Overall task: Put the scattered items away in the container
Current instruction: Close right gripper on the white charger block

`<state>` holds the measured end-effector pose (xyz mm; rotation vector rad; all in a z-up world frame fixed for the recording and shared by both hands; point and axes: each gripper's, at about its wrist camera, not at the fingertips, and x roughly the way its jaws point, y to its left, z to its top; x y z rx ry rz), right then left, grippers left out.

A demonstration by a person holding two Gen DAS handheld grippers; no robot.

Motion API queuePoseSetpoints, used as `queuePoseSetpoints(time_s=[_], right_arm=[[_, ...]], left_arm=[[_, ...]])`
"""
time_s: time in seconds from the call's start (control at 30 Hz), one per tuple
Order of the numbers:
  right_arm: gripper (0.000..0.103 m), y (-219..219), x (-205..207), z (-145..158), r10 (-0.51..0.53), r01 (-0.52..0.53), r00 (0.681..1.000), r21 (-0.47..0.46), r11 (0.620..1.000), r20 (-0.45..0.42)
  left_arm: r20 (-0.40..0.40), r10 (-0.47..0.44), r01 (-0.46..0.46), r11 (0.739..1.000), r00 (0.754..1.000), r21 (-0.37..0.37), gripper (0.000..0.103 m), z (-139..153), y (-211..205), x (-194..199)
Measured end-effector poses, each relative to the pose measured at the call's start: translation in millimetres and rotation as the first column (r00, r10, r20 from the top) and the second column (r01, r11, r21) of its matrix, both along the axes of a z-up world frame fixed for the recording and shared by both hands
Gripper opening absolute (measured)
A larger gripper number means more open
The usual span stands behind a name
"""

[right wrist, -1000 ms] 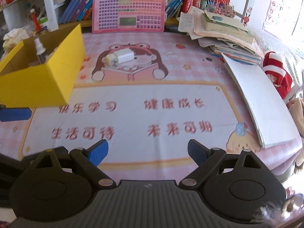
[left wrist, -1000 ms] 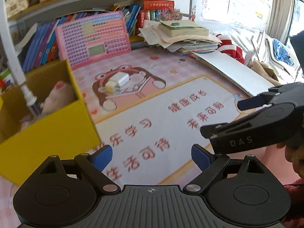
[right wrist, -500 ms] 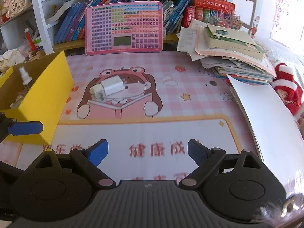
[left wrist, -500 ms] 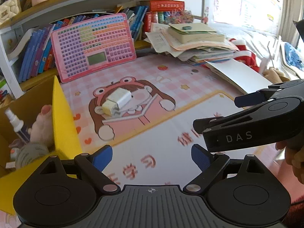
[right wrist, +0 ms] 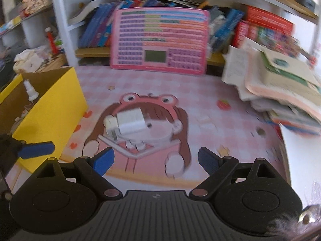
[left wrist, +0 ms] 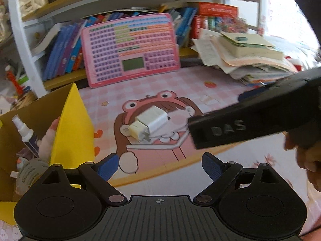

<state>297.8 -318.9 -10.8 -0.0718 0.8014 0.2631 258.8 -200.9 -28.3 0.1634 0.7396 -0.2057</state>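
A white charger block (right wrist: 129,123) with a smaller cream plug piece at its left end is seen lying flat on the cartoon figure printed on the pink mat (right wrist: 200,92) that covers the table, untouched and apart from everything else. To its left stands the yellow box (right wrist: 52,112), the container, already holding a small spray bottle (left wrist: 24,132), a pink soft toy and a pouch.

Compared with the views a second ago, the charger block is now shown larger and nearer the middle of both wrist views, while the printed red characters on the near part of the mat have dropped out of sight; both tools have been carried forward over the table towards it. The right hand-held gripper (right wrist: 154,159) is lined up most directly, the block lying just beyond its blue pads. Its jaws are spread wide with nothing between them. The left hand-held gripper (left wrist: 160,162) is likewise spread and empty, set close to the box's near corner.

The approach is judged nearly finished; a descent and a closing on the block are still needed, then a short carry left into the box.
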Motion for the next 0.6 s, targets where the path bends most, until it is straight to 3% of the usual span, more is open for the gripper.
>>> queuePoseSetpoints(time_s=[0.33,0.6], right_arm=[[0.088,26.5,77.5,-32.6,0.145,-0.145,0.989,0.011,0.989,-0.031],[0.079,47.7,115.4,-58.5,0.171,-0.173,0.982,-0.014,0.985,-0.075]], left_arm=[[0.013,0.094,-0.094,0.995,0.996,0.037,0.092,-16.4,-6.1,26.6],[0.014,0.152,-0.153,0.987,0.988,0.054,0.092,-24.5,-0.8,47.8]])
